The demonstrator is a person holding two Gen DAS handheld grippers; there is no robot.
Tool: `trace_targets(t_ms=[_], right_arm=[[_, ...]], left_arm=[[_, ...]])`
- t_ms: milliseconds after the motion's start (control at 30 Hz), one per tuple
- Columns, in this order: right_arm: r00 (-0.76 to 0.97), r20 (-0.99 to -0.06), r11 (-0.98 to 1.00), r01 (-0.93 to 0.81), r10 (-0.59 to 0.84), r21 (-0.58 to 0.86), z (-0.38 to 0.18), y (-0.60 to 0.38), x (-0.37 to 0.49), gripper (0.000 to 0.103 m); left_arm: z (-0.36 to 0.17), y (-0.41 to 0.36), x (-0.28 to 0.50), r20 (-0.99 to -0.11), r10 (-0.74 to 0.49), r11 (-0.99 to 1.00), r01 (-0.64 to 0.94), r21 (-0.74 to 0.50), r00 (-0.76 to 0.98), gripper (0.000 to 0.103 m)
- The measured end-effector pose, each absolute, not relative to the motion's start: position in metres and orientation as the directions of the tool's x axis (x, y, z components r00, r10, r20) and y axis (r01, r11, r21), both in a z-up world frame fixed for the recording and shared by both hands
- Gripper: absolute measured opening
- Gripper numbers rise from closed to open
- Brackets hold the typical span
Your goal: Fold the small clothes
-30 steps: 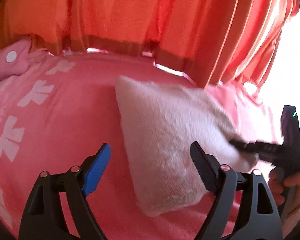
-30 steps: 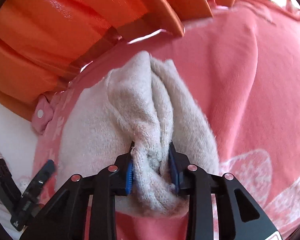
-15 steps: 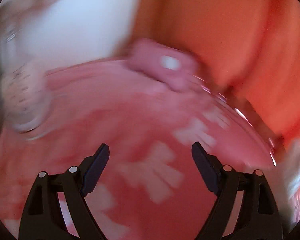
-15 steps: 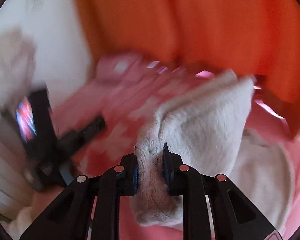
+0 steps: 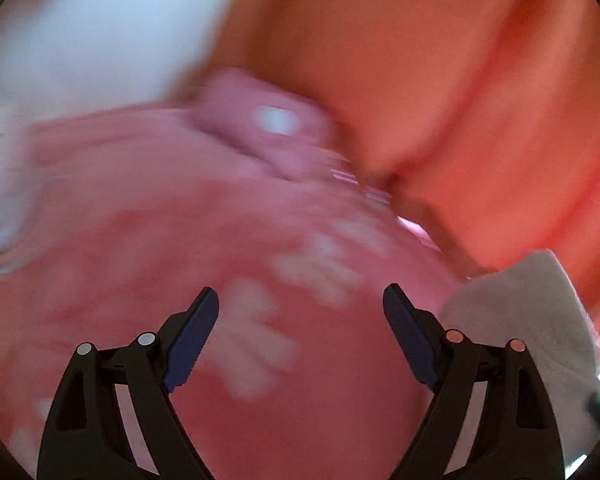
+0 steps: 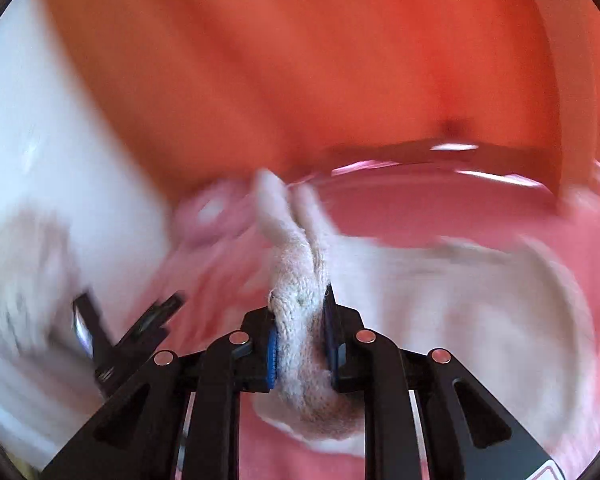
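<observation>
Pink bedspread [image 5: 148, 216] fills lower half of left wrist view, blurred, pale bow-like shapes [image 5: 312, 268] printed across middle. Small pink cushion-like lump [image 5: 256, 120] with white round spot sits at bedspread's far edge, centre of frame. Orange curtain [image 5: 440, 80] hangs behind, filling upper right, folds blurred. White wall [image 5: 100, 32] in upper left. Right wrist view: same curtain across top, wall at left, bedspread at lower right, bright slivers of light [image 6: 452, 147] under curtain hem.
</observation>
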State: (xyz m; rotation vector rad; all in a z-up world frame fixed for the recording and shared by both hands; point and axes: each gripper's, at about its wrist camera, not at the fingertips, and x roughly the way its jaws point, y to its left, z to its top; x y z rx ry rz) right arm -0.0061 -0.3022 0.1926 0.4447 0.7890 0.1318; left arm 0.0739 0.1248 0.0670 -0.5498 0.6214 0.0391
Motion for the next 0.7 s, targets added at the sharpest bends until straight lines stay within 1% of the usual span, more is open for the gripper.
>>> trace_targets(t_ms=[33, 67, 100, 133, 167, 233, 300, 333, 367, 433, 500, 567, 600, 633, 700], right_arm=[[0.685, -0.697, 0.901, 0.14, 0.211, 0.41, 0.175, -0.334, -0.018, 0.017], [0.634, -0.759, 0.89, 0.248, 0.15, 0.383, 0.146, -0.368, -0.03, 0.017], [0.573, -0.811, 0.879, 0.319, 0.119, 0.354, 0.119, -0.39, -0.037, 0.017], [0.511, -0.855, 0.874, 0.37, 0.092, 0.315, 0.092, -0.405, -0.041, 0.017], [0.471, -0.878, 0.869, 0.396, 0.084, 0.296, 0.068, -0.416, -0.047, 0.018], [0.507, -0.853, 0.855, 0.381, 0.126, 0.353, 0.062, -0.422, -0.054, 0.019], [0.531, -0.836, 0.871, 0.339, 0.136, 0.357, 0.076, -0.418, -0.056, 0.02], [0.541, -0.83, 0.88, 0.317, 0.138, 0.354, 0.081, -0.415, -0.057, 0.022], [0.546, -0.828, 0.881, 0.319, 0.131, 0.35, 0.083, -0.415, -0.058, 0.026], [0.575, -0.809, 0.87, 0.329, 0.123, 0.366, 0.086, -0.417, -0.061, 0.028], [0.623, -0.774, 0.844, 0.352, 0.111, 0.404, 0.091, -0.424, -0.059, 0.034], [0.647, -0.757, 0.832, 0.367, 0.094, 0.417, 0.099, -0.43, -0.048, 0.051], [0.651, -0.754, 0.826, 0.375, 0.09, 0.421, 0.099, -0.432, -0.039, 0.054], [0.65, -0.754, 0.82, 0.38, 0.092, 0.427, 0.099, -0.433, -0.032, 0.059], [0.632, -0.763, 0.807, 0.378, 0.133, 0.454, 0.089, -0.433, -0.012, 0.06]], left_arm=[[0.069, 0.106, 0.073, -0.545, -0.2, 0.867, -0.112, -0.486, 0.814, 0.082], [0.071, 0.082, 0.072, -0.534, -0.274, 0.871, -0.029, -0.49, 0.8, 0.082], [0.072, 0.065, 0.07, -0.532, -0.321, 0.873, 0.027, -0.487, 0.784, 0.082], [0.072, 0.043, 0.068, -0.537, -0.366, 0.874, 0.083, -0.479, 0.76, 0.084], [0.07, 0.014, 0.064, -0.55, -0.424, 0.869, 0.152, -0.472, 0.719, 0.085], [0.061, -0.021, 0.058, -0.578, -0.49, 0.851, 0.217, -0.478, 0.652, 0.085], [0.045, -0.055, 0.049, -0.611, -0.526, 0.841, 0.259, -0.475, 0.592, 0.085], [0.04, -0.067, 0.045, -0.622, -0.527, 0.845, 0.275, -0.46, 0.579, 0.085], [0.034, -0.077, 0.043, -0.635, -0.521, 0.851, 0.294, -0.435, 0.571, 0.085], [0.026, -0.092, 0.038, -0.656, -0.494, 0.869, 0.319, -0.377, 0.571, 0.085], [0.021, -0.1, 0.039, -0.668, -0.498, 0.867, 0.326, -0.377, 0.552, 0.085], [0.019, -0.104, 0.046, -0.666, -0.531, 0.847, 0.323, -0.422, 0.523, 0.087], [0.018, -0.1, 0.052, -0.667, -0.54, 0.841, 0.317, -0.438, 0.513, 0.087], [0.017, -0.1, 0.056, -0.67, -0.546, 0.838, 0.31, -0.449, 0.503, 0.088], [0.014, -0.102, 0.06, -0.679, -0.537, 0.843, 0.299, -0.447, 0.5, 0.088]])
